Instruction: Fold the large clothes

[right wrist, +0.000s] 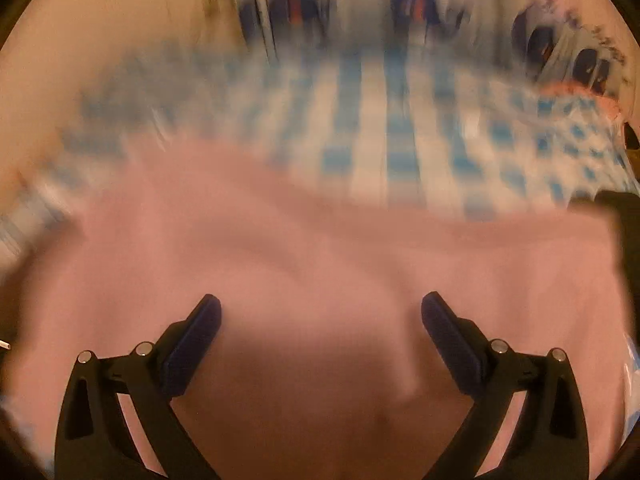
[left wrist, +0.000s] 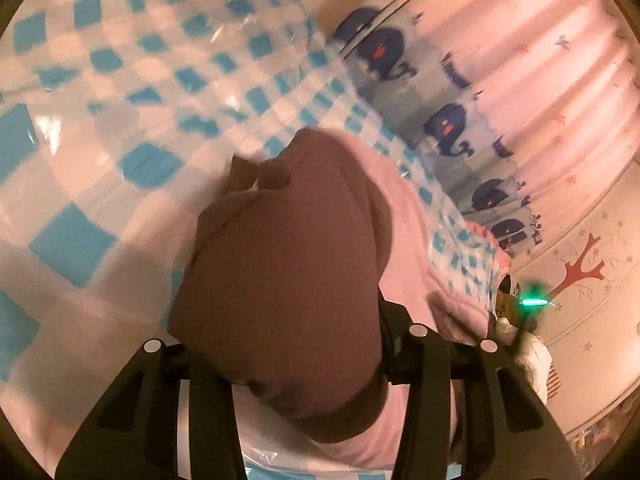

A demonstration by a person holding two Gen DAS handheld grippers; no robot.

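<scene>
Left gripper (left wrist: 304, 364) jaws clenching on bunched pink garment (left wrist: 280, 280). Right gripper (right wrist: 320, 308) jaws gaping wide over it, touching nothing; checkered sheet (left wrist: 100, 92) lying beneath.

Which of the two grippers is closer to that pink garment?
Left. The left gripper has a bunched fold of the pink garment between its fingers; the right gripper hovers open above it, not visibly touching.

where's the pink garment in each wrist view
Left wrist: the pink garment lies lower centre to right on the checked cloth; a shaded fold of it bunches between the left gripper's fingers.
Right wrist: it fills the lower half, spread under the open right gripper; the picture is blurred.
Shared landmark: the whale-print curtain behind the cloth.
</scene>
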